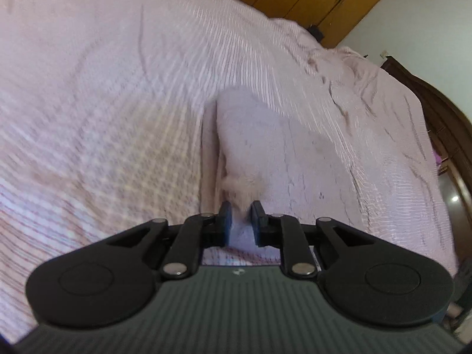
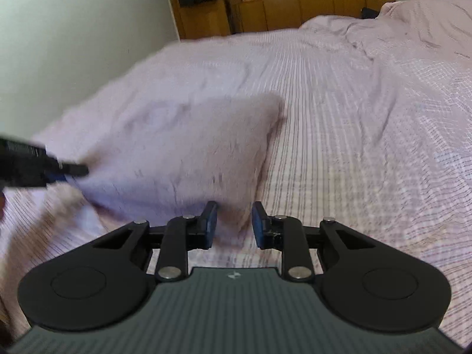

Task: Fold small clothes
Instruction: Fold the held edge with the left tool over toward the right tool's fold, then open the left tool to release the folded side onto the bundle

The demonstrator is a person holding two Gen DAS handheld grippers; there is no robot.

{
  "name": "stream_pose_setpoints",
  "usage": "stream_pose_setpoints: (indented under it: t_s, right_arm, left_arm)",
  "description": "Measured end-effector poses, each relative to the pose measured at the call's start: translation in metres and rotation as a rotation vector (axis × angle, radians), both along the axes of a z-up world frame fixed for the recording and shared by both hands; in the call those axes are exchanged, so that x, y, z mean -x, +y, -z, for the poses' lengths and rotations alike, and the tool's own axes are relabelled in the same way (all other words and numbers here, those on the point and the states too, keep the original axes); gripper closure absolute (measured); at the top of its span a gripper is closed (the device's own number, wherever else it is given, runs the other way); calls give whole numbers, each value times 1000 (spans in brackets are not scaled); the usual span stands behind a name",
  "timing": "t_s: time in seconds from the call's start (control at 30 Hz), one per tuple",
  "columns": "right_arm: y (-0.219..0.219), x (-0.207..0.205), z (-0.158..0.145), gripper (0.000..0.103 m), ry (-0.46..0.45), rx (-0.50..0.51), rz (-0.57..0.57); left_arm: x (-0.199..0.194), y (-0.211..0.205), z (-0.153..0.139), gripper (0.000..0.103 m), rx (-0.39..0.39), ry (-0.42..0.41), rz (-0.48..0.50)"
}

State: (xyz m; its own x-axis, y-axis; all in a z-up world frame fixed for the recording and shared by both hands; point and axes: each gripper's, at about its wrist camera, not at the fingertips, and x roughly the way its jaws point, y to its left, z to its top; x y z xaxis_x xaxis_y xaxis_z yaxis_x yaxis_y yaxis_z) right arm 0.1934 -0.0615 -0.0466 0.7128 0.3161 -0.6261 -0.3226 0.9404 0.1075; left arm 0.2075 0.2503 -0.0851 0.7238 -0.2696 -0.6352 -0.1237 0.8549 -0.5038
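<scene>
A small fuzzy pale-lilac garment [image 1: 274, 153] lies on the pink bedspread [image 1: 103, 103]. My left gripper [image 1: 241, 206] is shut on the near edge of the garment, with fabric bunched between its pads. In the right wrist view the same garment [image 2: 183, 150] lies spread flat. My right gripper [image 2: 234, 209] has its jaws apart over the garment's near right corner, with the cloth lying between the blue pads [image 2: 211, 221]. The left gripper [image 2: 73, 171] shows at the left, pinching the garment's left corner. Both views are motion-blurred.
The pink striped bedspread [image 2: 368, 132] is rumpled toward the pillow end [image 2: 427, 23]. A wooden wardrobe [image 2: 265, 3] stands behind the bed, with a white wall [image 2: 73, 29] at the left. A dark wooden bed frame [image 1: 442, 112] runs along the right.
</scene>
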Motion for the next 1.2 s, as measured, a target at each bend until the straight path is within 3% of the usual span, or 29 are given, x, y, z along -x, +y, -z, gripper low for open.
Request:
stream_pose_setpoints:
  t_s: [0.2,0.3,0.47,0.57,0.63,0.77,0.9,1.03,1.2]
  right_arm:
    - [4,-36,-21,81,-39,-57,-78]
    - [15,-56,-11,85,-11,-74,-135]
    - [34,-63,22,87,33,-71,-174]
    - [37,-66,47,96,72,-103,-166]
    - [39,-67,47,98,59,-88,-165]
    - [38,-56,30,98,56,-91,-163]
    - [29,-41,7,97,-22,-94,-195]
    - [29,-52,21,98,30,-46,-162]
    - [27,-62,38,103,80,-41,-127]
  left_arm:
    - [-9,-21,-34,90,-152,-95,-31]
    - [-25,-48,-39,90,-174,-121,39]
    - [-62,-77,-3,89,-169,-45,112]
    - [-70,-85,14,89,-200,12,110]
    - [-69,-83,20,86,-227,19,101]
    - [-64,-68,29,86,-172,25,88]
    - [-55,-65,19,89,-190,-1,77]
    - [-48,-71,22,89,-247,-28,91]
    - [-53,-72,37,94,-263,-7,95]
